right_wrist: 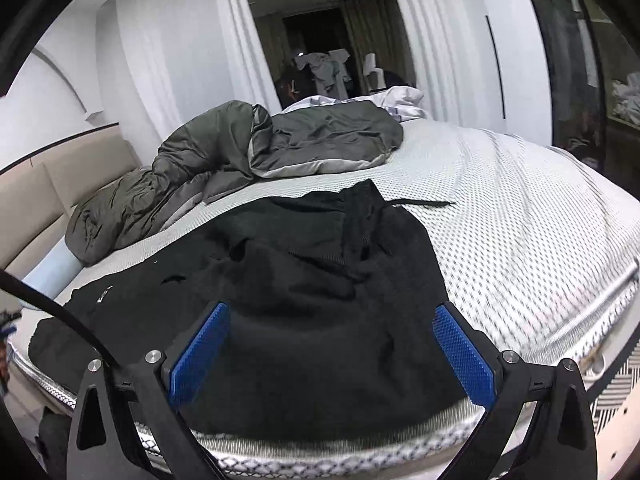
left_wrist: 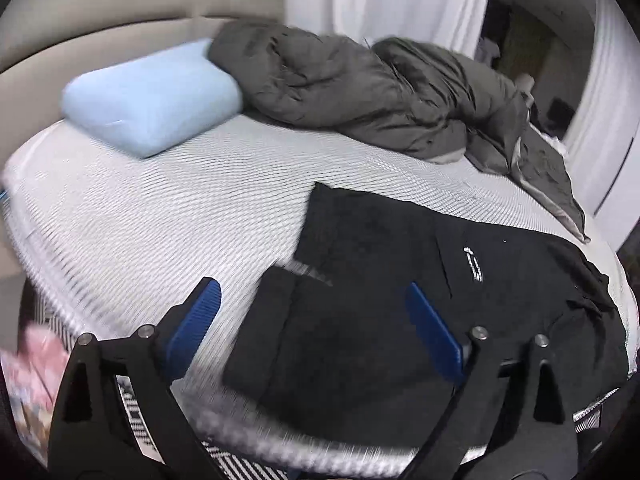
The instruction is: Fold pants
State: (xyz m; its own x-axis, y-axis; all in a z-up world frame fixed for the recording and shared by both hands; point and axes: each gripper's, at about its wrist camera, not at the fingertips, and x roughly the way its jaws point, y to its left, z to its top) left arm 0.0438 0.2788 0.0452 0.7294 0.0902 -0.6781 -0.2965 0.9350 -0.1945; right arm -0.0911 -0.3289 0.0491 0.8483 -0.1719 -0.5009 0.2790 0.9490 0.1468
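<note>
Black pants (left_wrist: 360,340) are lying partly folded on the bed (left_wrist: 160,220), right along its near edge. The left gripper (left_wrist: 312,320) and the right gripper (right_wrist: 332,344) both hover over the fabric with jaws wide, gripping nothing. A grey duvet (right_wrist: 240,152) is bunched along the far side.

So the pants (left_wrist: 380,320) lie on the bed (left_wrist: 160,220) near its front edge. Pillow (left_wrist: 152,100) sits at the headboard (left_wrist: 120,8), duvet (left_wrist: 360,92) bunched right beside it, behind the pants.
</note>
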